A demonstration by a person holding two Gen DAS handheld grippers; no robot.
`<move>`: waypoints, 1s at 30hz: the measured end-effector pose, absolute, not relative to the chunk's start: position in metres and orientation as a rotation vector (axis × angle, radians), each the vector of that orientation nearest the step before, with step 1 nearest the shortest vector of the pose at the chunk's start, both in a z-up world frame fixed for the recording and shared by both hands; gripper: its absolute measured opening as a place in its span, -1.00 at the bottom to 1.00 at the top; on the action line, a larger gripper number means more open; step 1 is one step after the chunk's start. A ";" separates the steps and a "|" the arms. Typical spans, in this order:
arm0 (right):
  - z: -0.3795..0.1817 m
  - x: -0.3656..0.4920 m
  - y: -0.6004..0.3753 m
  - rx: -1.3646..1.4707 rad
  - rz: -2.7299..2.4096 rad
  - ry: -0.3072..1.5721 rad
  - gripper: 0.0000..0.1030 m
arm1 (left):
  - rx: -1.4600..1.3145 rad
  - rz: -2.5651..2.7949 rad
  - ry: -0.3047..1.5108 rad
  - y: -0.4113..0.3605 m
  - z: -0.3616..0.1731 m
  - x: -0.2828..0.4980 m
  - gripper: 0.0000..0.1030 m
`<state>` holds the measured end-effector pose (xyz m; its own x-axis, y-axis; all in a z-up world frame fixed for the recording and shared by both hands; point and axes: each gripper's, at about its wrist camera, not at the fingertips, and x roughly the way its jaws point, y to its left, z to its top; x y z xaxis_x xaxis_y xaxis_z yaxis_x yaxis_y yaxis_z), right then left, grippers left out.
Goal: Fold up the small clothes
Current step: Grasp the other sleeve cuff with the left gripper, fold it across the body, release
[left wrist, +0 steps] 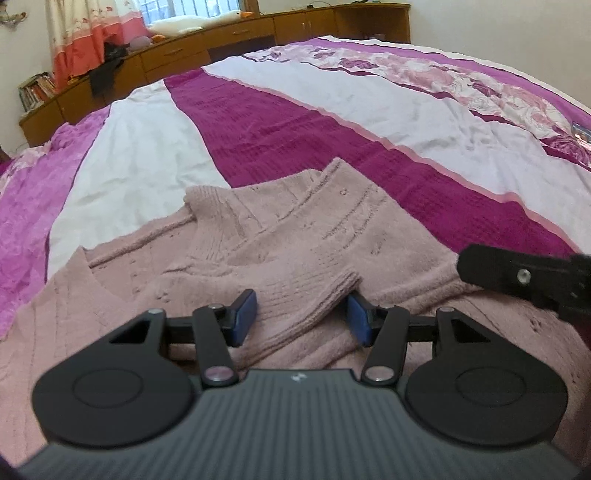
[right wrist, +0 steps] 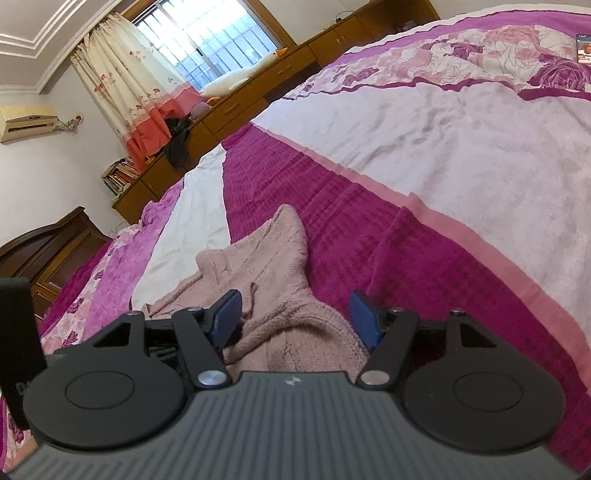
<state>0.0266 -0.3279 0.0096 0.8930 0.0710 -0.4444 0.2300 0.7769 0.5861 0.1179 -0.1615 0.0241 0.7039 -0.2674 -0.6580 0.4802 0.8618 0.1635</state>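
A dusty-pink knitted sweater [left wrist: 295, 236] lies partly folded on the bed. My left gripper [left wrist: 302, 314] is open, its blue pads either side of a ribbed cuff or hem that lies between them. My right gripper [right wrist: 295, 317] is open too, straddling a raised fold of the same sweater [right wrist: 280, 258] near its edge. The right gripper also shows as a black finger at the right edge of the left wrist view [left wrist: 524, 275], resting over the sweater.
The bedspread [left wrist: 332, 122] has magenta, white and floral stripes. A wooden cabinet run [left wrist: 236, 37] with a goose plush [left wrist: 199, 22] and dark clothes stands along the far wall. A dark wooden headboard [right wrist: 48, 251] is at left.
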 end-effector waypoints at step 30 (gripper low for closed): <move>0.013 0.027 -0.321 0.629 -0.083 0.483 0.39 | 0.100 0.080 0.501 0.023 0.085 0.106 -0.83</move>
<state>0.0266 -0.3205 0.0129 0.8862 0.0693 -0.4580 0.2186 0.8093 0.5453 0.1057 0.0235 0.0854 0.8739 0.1009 -0.4754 -0.0517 0.9920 0.1154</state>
